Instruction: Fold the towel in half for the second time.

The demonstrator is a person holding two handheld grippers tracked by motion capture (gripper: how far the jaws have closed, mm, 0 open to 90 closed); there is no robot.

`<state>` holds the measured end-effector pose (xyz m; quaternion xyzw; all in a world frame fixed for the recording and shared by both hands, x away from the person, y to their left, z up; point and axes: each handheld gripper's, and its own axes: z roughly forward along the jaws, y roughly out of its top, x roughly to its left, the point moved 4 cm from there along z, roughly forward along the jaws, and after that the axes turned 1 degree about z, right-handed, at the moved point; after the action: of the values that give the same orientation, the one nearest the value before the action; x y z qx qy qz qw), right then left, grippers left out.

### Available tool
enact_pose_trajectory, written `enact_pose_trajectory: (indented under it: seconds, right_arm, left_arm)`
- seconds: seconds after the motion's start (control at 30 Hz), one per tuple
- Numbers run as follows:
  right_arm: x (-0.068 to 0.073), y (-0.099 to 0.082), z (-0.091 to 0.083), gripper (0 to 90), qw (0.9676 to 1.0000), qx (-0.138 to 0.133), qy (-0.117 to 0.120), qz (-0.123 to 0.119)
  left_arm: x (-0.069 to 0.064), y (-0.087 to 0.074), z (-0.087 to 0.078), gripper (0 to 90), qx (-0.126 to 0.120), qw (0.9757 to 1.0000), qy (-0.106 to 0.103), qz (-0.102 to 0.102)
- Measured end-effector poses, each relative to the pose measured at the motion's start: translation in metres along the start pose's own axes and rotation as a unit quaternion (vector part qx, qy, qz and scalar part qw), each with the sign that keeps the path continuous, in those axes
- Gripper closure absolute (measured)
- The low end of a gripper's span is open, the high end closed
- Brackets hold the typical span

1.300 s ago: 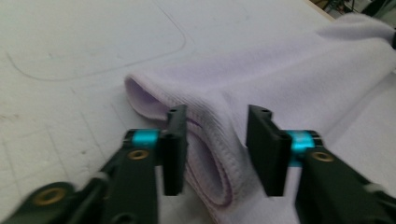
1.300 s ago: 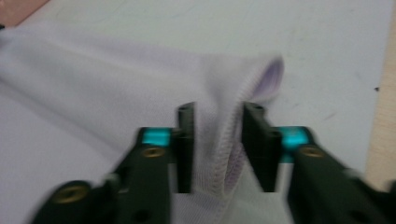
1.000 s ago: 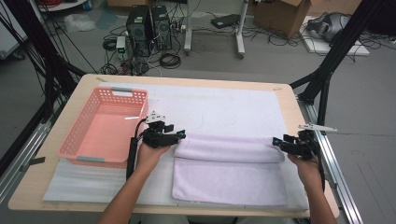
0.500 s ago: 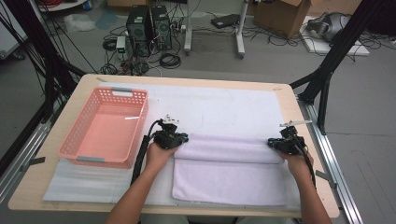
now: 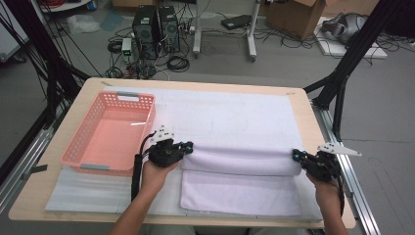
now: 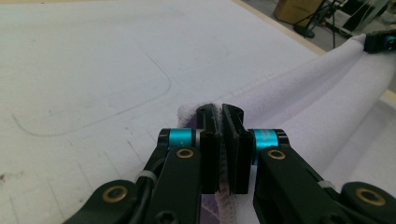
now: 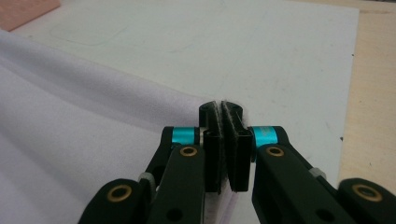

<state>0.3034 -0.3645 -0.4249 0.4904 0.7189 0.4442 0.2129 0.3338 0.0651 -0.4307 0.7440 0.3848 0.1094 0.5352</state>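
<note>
Looking down from the high view, we find a pale lilac towel (image 5: 240, 181) lying on the white mat (image 5: 230, 112) that covers the table (image 5: 313, 117), with its far part folded over into a thick roll running across the mat. The left gripper (image 5: 188, 147) sits at the left end of that fold, and the right gripper (image 5: 296, 155) sits at the right end; both hold the towel's corners. In the left gripper view, we record the jaws pressed together on a doubled edge of the towel (image 6: 299, 98), with fluffy cloth showing between the pads and above their tips. In the right gripper view, we record the same condition: the jaws are clamped tight on a thin towel (image 7: 70, 121) edge, whose fringe stands between the pads. The log of closing agrees: both pairs of jaws have just been closing, with cloth between them. A pink basket (image 5: 110, 132) stands on the mat just left of the towel, close beside the left gripper and apart from the cloth. The near half of the towel lies flat toward the person's side.
</note>
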Motion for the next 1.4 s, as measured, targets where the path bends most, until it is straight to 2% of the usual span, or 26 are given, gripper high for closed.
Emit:
enact_pose_trajectory:
  seconds: [0.17, 0.33, 0.4, 0.47, 0.53, 0.6, 0.7, 0.77, 0.83, 0.9, 0.93, 1.03, 1.1, 1.13, 1.17, 1.27, 1.3, 1.33, 1.4]
  right_arm:
    - [0.011, -0.012, -0.016, 86.8, 0.9999, -0.016, 0.003, -0.001]
    - [0.021, -0.023, -0.033, 86.5, 0.9998, -0.016, 0.006, -0.005]
    - [0.024, -0.03, -0.039, 86.0, 0.9999, -0.011, 0.005, -0.005]
    - [0.026, -0.038, -0.044, 76.8, 1.0, 0.005, 0.007, 0.001]
    - [0.026, -0.044, -0.05, 68.8, 0.9999, 0.009, 0.004, 0.011]
    - [0.025, -0.043, -0.057, 59.8, 0.9997, -0.002, 0.007, 0.025]
    - [0.025, -0.04, -0.061, 55.5, 0.9992, -0.015, 0.01, 0.037]
    - [0.027, -0.041, -0.052, 55.5, 0.9995, -0.005, 0.006, 0.031]
    - [0.027, -0.042, -0.04, 60.6, 0.9996, 0.011, -0.006, 0.026]
    - [0.027, -0.044, -0.031, 80.8, 0.9993, 0.026, -0.004, 0.027]
    - [0.027, -0.045, -0.03, 86.9, 0.9992, 0.036, -0.001, 0.018]
    - [0.029, -0.048, -0.038, 87.3, 0.9992, 0.037, 0.008, 0.01]
    - [0.027, -0.049, -0.049, 87.3, 0.9995, 0.023, 0.014, 0.014]
    - [0.027, -0.051, -0.054, 87.2, 0.9994, 0.02, 0.02, 0.022]
    - [0.026, -0.053, -0.058, 87.2, 0.9994, 0.017, 0.024, 0.019]
    - [0.03, -0.061, -0.067, 86.6, 0.9988, 0.027, 0.037, 0.018]
    - [0.032, -0.065, -0.069, 84.5, 0.9984, 0.036, 0.039, 0.019]
    - [0.033, -0.068, -0.071, 79.1, 0.9977, 0.046, 0.043, 0.025]
    - [0.033, -0.07, -0.076, 66.8, 0.9976, 0.048, 0.035, 0.036]
  left_arm:
    - [-0.014, -0.015, -0.013, 85.0, -0.004, 0.9999, -0.009, -0.003]
    - [-0.027, -0.029, -0.027, 83.6, -0.011, 0.9998, -0.018, -0.002]
    - [-0.032, -0.036, -0.031, 77.6, -0.009, 0.9996, -0.026, -0.004]
    - [-0.035, -0.045, -0.035, 61.1, -0.001, 0.9995, -0.029, -0.014]
    - [-0.037, -0.051, -0.039, 53.5, 0.0, 0.9998, -0.012, -0.013]
    - [-0.036, -0.054, -0.041, 49.2, 0.0, 0.9998, -0.003, -0.021]
    - [-0.036, -0.054, -0.038, 48.5, -0.003, 0.9993, -0.003, -0.036]
    - [-0.035, -0.053, -0.031, 49.5, 0.003, 0.9991, -0.002, -0.043]
    - [-0.036, -0.052, -0.024, 56.4, 0.015, 0.999, -0.003, -0.043]
    - [-0.039, -0.053, -0.023, 79.6, 0.021, 0.9995, 0.007, -0.023]
    - [-0.04, -0.053, -0.024, 86.3, 0.019, 0.9995, 0.01, -0.021]
    - [-0.04, -0.055, -0.033, 87.4, 0.019, 0.9996, 0.007, -0.017]
    - [-0.041, -0.058, -0.041, 87.2, 0.013, 0.9996, -0.007, -0.026]
    - [-0.042, -0.06, -0.044, 86.9, 0.014, 0.9995, -0.011, -0.024]
    - [-0.044, -0.063, -0.048, 86.3, 0.018, 0.9995, -0.018, -0.02]
    - [-0.05, -0.07, -0.055, 79.5, 0.026, 0.9991, -0.027, -0.02]
    - [-0.05, -0.071, -0.057, 72.0, 0.025, 0.9989, -0.028, -0.027]
    - [-0.05, -0.071, -0.06, 63.6, 0.025, 0.9986, -0.032, -0.035]
    - [-0.051, -0.069, -0.062, 55.5, 0.014, 0.9987, -0.03, -0.037]
